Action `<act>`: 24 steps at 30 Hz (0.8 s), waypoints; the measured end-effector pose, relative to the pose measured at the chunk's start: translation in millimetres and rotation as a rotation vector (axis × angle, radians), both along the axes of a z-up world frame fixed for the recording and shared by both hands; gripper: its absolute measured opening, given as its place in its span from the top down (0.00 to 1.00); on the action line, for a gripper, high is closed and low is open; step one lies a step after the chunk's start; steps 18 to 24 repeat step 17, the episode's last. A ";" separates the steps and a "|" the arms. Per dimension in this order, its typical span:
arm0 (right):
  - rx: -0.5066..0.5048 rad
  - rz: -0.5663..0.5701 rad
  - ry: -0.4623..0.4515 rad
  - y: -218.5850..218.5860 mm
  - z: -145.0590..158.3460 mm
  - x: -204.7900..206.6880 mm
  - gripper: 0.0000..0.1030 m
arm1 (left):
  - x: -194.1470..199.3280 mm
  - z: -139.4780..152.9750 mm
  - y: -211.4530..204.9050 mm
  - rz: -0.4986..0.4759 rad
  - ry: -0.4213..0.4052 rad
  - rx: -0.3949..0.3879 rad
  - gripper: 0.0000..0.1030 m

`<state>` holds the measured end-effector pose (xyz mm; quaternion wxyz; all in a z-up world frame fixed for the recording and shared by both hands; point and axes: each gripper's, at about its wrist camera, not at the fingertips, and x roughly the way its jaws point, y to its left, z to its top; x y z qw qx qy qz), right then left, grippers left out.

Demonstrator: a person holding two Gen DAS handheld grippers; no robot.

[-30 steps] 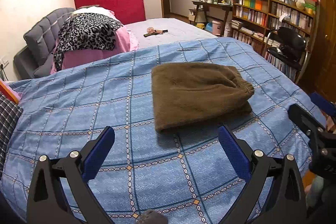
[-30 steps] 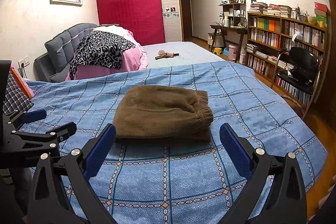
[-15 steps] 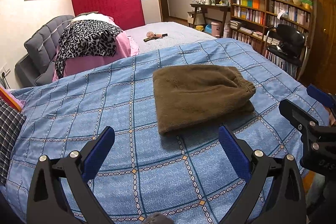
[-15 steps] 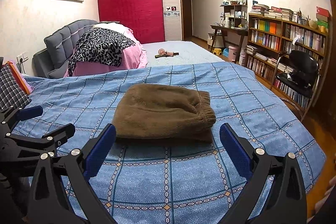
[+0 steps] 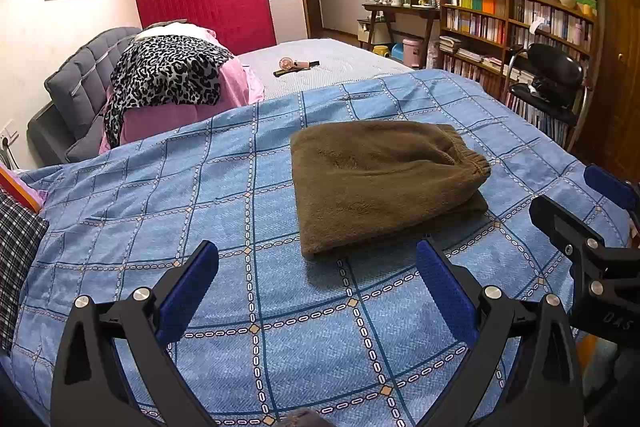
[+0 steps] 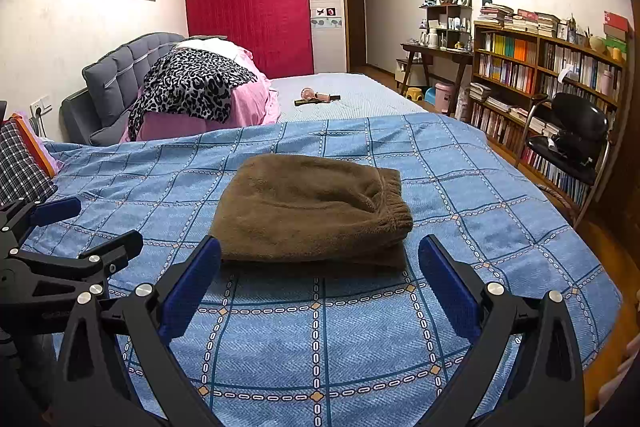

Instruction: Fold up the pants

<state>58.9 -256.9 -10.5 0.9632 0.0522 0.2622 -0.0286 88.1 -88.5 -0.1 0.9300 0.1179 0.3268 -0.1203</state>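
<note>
Brown fleece pants point(image 5: 380, 183) point(image 6: 312, 211) lie folded into a thick rectangle on the blue checked bedspread point(image 5: 200, 195) point(image 6: 460, 187), elastic waistband at the right. My left gripper point(image 5: 316, 267) hovers open above the bedspread, in front of and left of the pants, holding nothing. My right gripper point(image 6: 320, 267) is open too, its blue pads either side of the bundle's near edge, clear of the cloth. Each gripper shows in the other's view: the right gripper point(image 5: 580, 215) at the right edge, the left gripper point(image 6: 76, 227) at the left edge.
A pink quilt with a leopard-print cloth point(image 6: 192, 83) is piled against the grey headboard. A small fan point(image 6: 316, 97) lies on the far mattress. A bookshelf point(image 6: 540, 75) and a black chair point(image 6: 576, 135) stand to the right. A plaid pillow point(image 6: 20, 167) is at the left.
Both grippers have pulled back and risen a little from the folded pants. Both stay open, and the pants have not moved.
</note>
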 end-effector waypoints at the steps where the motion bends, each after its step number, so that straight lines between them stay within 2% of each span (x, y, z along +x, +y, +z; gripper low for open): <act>1: 0.001 -0.001 0.001 -0.2 -0.5 0.8 0.03 | 0.6 -0.3 -0.6 -0.003 0.000 -0.001 0.05; 8: 0.005 -0.007 0.020 -1.6 -7.6 6.9 0.03 | 0.7 -2.7 -4.1 -0.019 -0.038 0.020 0.05; 12: 0.021 -0.016 0.042 -5.9 -15.0 12.8 0.03 | 9.5 -8.1 -1.1 -0.005 -0.002 0.007 0.05; 17: 0.051 -0.052 0.091 -19.2 -36.2 25.1 0.03 | 28.6 -28.2 11.1 0.043 0.065 -0.006 0.05; 24: 0.051 -0.052 0.091 -19.2 -36.2 25.1 0.03 | 28.6 -28.2 11.1 0.043 0.065 -0.006 0.05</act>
